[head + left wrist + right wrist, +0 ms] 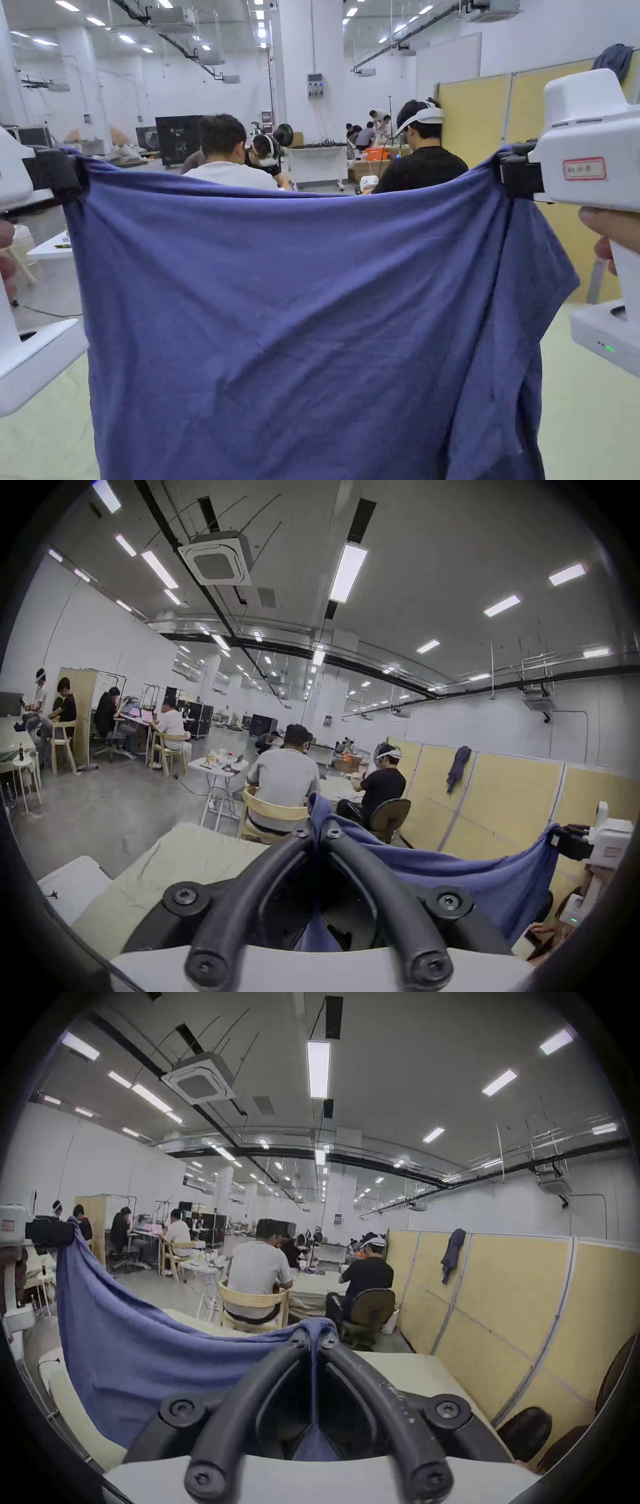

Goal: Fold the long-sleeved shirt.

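Left gripper [317,833]: jaws pressed together on one top corner of the blue shirt [300,325], a tuft of cloth poking out above the jaw tips in the left gripper view.
Right gripper [314,1340]: jaws pinched on the shirt's other top corner, cloth bunched over the tips in the right gripper view.
Shirt: held up in the air, spread wide between the two grippers, its top edge sagging in a shallow curve and its body hanging straight down; one side falls in loose folds below the right gripper.
Table [415,1369]: pale top, under and beyond the shirt.
Seated people [225,156]: behind the shirt, backs turned.
Yellow partition [475,119]: behind the shirt, on the right gripper's side.
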Demonstrator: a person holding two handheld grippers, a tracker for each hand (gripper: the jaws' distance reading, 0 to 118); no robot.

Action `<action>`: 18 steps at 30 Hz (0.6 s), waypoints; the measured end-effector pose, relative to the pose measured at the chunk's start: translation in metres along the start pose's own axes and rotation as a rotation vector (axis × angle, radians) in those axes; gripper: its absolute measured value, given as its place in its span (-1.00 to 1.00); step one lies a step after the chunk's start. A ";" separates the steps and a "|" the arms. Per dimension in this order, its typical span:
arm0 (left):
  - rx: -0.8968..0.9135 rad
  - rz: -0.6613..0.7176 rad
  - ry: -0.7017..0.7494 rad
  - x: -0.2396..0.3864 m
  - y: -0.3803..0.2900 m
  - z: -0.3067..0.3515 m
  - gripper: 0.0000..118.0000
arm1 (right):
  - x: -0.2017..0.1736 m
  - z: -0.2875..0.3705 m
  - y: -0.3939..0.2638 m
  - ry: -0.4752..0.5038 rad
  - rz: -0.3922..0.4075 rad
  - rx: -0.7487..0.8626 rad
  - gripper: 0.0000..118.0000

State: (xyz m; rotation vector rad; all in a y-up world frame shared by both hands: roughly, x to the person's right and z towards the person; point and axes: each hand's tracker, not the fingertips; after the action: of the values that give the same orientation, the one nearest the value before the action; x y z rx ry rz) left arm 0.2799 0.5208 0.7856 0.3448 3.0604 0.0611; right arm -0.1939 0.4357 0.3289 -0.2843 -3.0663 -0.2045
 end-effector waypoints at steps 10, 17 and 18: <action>-0.008 -0.072 0.020 0.020 0.074 -0.124 -1.00 | 0.026 -0.121 0.106 -0.069 0.028 -0.057 -0.91; 0.014 -0.041 0.057 0.011 0.116 -0.191 -1.00 | 0.039 -0.184 0.163 -0.166 0.022 -0.023 -0.91; 0.020 -0.046 0.069 0.008 0.122 -0.198 -1.00 | 0.040 -0.191 0.168 -0.175 0.013 -0.016 -0.91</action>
State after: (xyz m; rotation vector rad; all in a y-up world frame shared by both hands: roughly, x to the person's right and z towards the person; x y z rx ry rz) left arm 0.2862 0.6345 0.9887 0.2783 3.1377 0.0403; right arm -0.1935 0.5805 0.5416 -0.3407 -3.2358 -0.2148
